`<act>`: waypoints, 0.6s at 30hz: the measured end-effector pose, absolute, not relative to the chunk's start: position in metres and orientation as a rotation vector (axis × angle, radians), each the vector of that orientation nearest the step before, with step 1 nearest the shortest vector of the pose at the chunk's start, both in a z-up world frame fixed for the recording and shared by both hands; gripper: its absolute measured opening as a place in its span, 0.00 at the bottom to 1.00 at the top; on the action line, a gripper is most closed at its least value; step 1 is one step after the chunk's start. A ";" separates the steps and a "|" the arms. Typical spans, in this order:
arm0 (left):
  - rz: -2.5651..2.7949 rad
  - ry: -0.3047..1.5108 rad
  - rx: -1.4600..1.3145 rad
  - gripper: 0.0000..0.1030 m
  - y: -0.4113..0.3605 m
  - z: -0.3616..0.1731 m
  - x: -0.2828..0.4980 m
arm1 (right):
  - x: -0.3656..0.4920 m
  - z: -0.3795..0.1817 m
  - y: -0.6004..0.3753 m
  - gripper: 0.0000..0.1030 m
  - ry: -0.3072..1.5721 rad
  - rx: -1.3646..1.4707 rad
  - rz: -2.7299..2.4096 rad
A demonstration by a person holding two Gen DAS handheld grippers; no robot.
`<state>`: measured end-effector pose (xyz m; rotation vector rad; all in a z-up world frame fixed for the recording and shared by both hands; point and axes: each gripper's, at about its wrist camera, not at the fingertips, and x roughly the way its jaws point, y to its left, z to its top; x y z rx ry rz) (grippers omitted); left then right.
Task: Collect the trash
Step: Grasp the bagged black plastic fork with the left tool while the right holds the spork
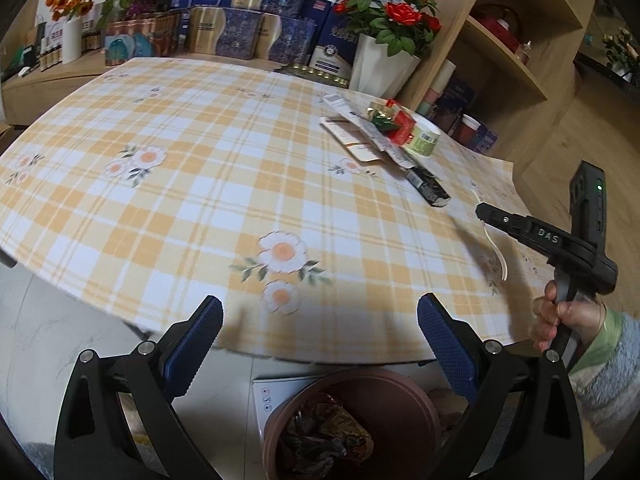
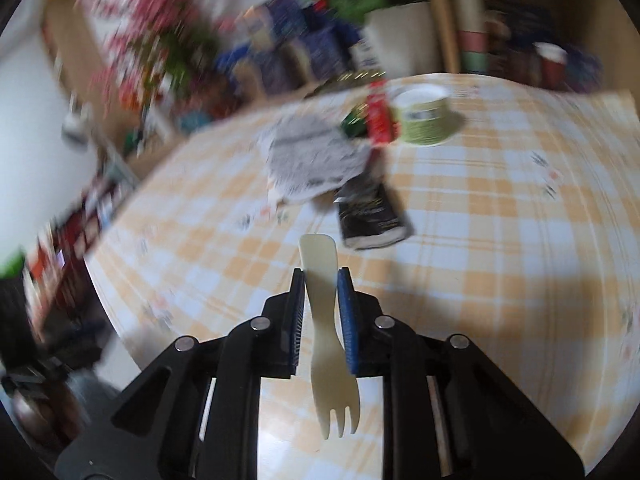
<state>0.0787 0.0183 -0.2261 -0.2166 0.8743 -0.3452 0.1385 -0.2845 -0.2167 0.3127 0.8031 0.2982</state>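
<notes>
Between the right gripper (image 2: 320,276) pads, clamped plastic fork (image 2: 326,320) runs lengthwise, tines at 6 o'clock; left gripper (image 1: 320,316) apart over trash bin (image 1: 404,394), nearer.

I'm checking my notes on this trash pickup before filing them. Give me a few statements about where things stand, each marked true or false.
1. The right tool is shut on a plastic fork. True.
2. The left tool holds a wrapper. False: its jaws stand open with nothing between them.
3. The fork's tines point back toward the right wrist camera. True.
4. The brown bin below the table edge is empty. False: crumpled wrappers lie in it.
5. The green cup lies tipped on its side. False: it stands upright on the tablecloth.
</notes>
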 end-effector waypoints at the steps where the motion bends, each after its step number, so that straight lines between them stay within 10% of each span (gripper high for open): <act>1: -0.360 0.873 -0.215 0.91 0.014 -0.224 0.083 | 0.134 -0.215 -0.290 0.19 0.787 0.343 0.283; 6: -0.500 0.878 -0.231 0.50 -0.027 -0.211 0.120 | 0.118 -0.206 -0.314 0.19 0.729 0.433 0.232; 18: -0.593 0.914 -0.119 0.40 -0.168 -0.205 0.252 | 0.092 -0.192 -0.357 0.19 0.637 0.507 0.175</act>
